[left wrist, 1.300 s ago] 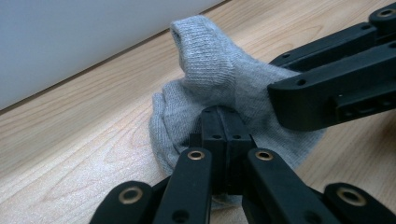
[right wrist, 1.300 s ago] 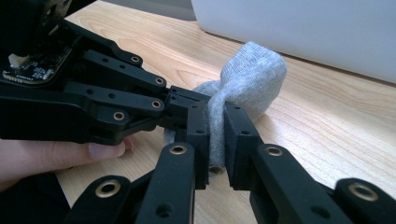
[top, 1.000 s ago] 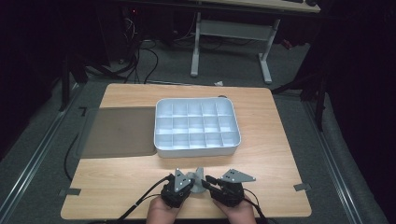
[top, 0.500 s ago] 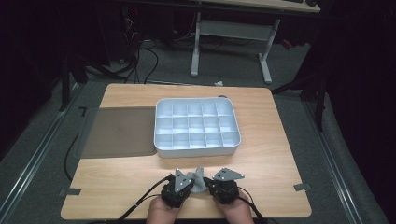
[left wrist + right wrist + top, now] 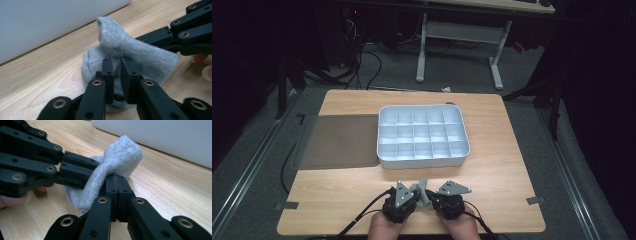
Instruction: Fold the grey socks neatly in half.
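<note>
**Both tongs on the sock, tray straight ahead**

Rightward, the hand has drawn in since a second ago: the right gripper (image 5: pixel 438 196) then sat a little apart from the sock, with its grey plate pointing out to the side, and now it is up against the cloth beside the left gripper (image 5: pixel 411 196). Table (image 5: pixel 512 150), tray (image 5: pixel 387 135) and the dark mat (image 5: pixel 337 142) lie as they did.

The tray, a white box of small compartments, stands beyond the hands, near but apart from them, its near wall across both gripper views. Between tray and hands, at the table's near edge, the grey sock (image 5: pixel 135 55) is bunched into a hump with one end standing up towards the tray.

Its long axis runs roughly across the table, from one gripper to the other, so each hand has one end and neither is nearer. The right gripper's jaws are pressed together, pinching a fold of the sock (image 5: pixel 117 157). The left gripper's jaws have just been opening; cloth lies between them with a narrow gap showing, so the pinch there looks loosened.

Whatever comes next likely turns on this: sock crosswise, tray straight ahead.
</note>
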